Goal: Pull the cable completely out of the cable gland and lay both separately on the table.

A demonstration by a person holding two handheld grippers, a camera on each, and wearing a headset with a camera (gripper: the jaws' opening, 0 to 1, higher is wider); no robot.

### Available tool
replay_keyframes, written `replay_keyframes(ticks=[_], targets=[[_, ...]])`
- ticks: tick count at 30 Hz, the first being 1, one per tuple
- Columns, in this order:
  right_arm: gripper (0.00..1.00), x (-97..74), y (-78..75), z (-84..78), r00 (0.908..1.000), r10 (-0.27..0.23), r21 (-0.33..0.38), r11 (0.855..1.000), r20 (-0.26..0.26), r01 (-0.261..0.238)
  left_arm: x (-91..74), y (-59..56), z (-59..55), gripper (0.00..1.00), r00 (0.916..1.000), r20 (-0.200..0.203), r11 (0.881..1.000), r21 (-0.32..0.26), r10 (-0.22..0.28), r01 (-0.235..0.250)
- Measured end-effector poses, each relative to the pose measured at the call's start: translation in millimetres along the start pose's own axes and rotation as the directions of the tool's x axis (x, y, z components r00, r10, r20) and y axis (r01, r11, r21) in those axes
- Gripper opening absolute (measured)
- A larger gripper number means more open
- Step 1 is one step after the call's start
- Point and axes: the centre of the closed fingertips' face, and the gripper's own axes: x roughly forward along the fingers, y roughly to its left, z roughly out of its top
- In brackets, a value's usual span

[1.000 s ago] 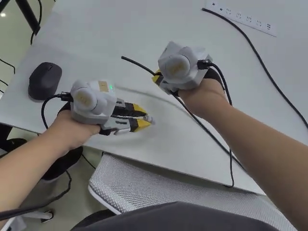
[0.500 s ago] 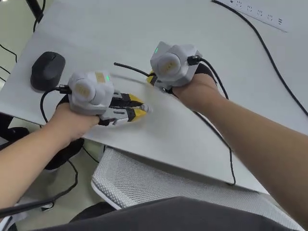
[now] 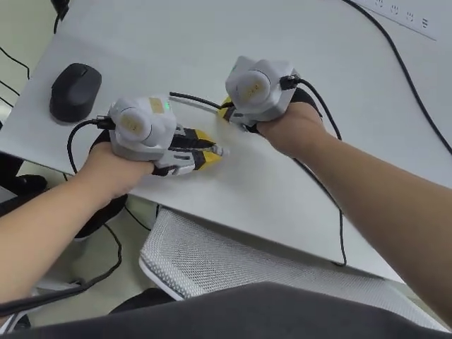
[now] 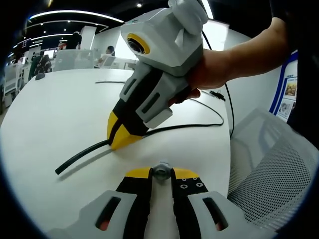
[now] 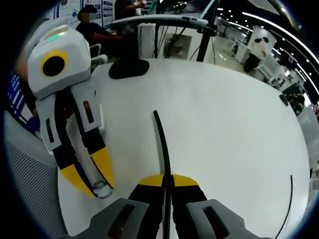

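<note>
**Inspector:** Head view, light?

**Assistant:** Bright and even, from overhead. The table [image 3: 296, 56] is near white with no hard glare. There are soft shadows under the left gripper [image 3: 217, 151] and the right gripper [image 3: 227, 111]. The clothing [image 3: 282, 311] in the foreground is slightly soft.

**Inspector:** Gripper views?

**Assistant:** Strong fisheye in both. The table edge bows and detail smears outward. In the left gripper view, strip lights [image 4: 75, 14] run along the ceiling and a bright panel [image 4: 217, 35] at top right is blown out. The cable [image 4: 82, 158] throws a faint shadow just beside it. The gland [image 4: 162, 170] is sharp. In the right gripper view, the room behind is dim, the strip lights are streaked and the table is bright. Its own jaws are blurred at the bottom, and the cable is sharper farther out.
</note>
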Motion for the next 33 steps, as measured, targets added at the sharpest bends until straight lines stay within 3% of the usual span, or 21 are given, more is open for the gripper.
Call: replay_keyframes(ticks=[20,33], targets=[[0.00,2.4,-2.4,1.7,1.0000,0.004,0.011,1.000,-0.005,-0.004,0.5,5.2,-5.7,0.16,0.9995,-0.032,1.000,0.029,-0.003,0.004],[0.08,2.1,-5.8,3.7,0.9999,-0.013,0.020,1.000,-0.007,0.014,-0.3,7.5,-7.0,0.17,0.9991,-0.042,1.000,0.029,-0.010,0.011]])
